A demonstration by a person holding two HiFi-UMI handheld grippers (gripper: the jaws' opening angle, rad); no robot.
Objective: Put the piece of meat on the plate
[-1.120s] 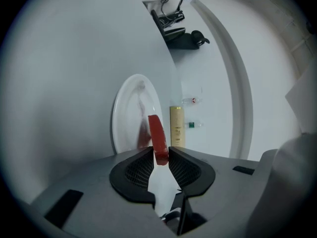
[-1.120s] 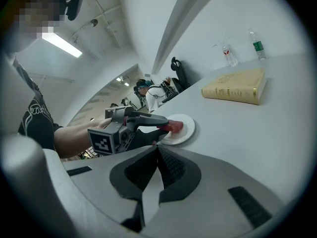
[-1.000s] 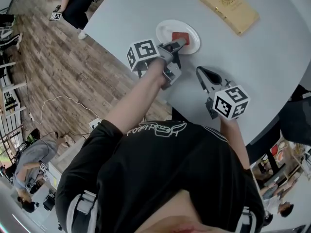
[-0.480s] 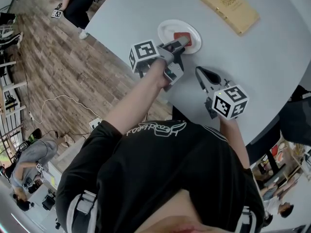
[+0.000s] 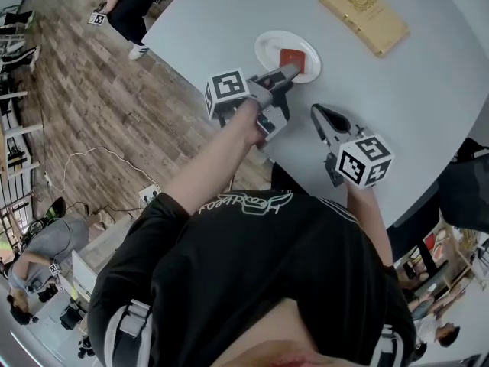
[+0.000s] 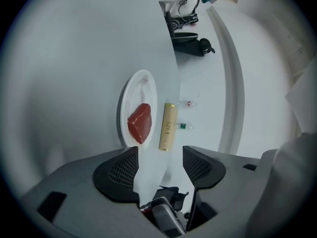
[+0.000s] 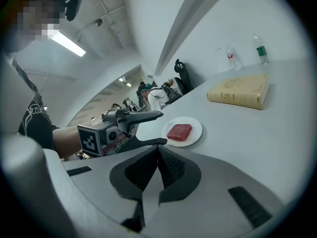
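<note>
A red piece of meat (image 5: 291, 58) lies on the small white plate (image 5: 263, 48) on the grey table. My left gripper (image 5: 284, 80) hovers just short of the plate's near rim. Its jaws have just been opening and stand open with nothing between them. In the left gripper view the meat (image 6: 140, 123) rests on the plate (image 6: 140, 86) beyond my left gripper (image 6: 159, 157). My right gripper (image 5: 318, 115) is shut and empty, nearer me over the table. The right gripper view shows the meat (image 7: 179, 132), the plate (image 7: 194, 124), my left gripper (image 7: 161, 128) and my right gripper (image 7: 158, 150).
A tan book (image 5: 364, 12) lies beyond the plate, also seen as the book (image 7: 240, 90) with two small bottles (image 7: 261, 51) behind it. The table's curved edge (image 5: 191, 71) runs left of the plate above a wooden floor (image 5: 84, 113). People stand and crouch around the room.
The left jaws, closed around the meat on the plate a second ago, have spread apart and drawn back a little. The meat stays on the plate. The right gripper has not moved.
</note>
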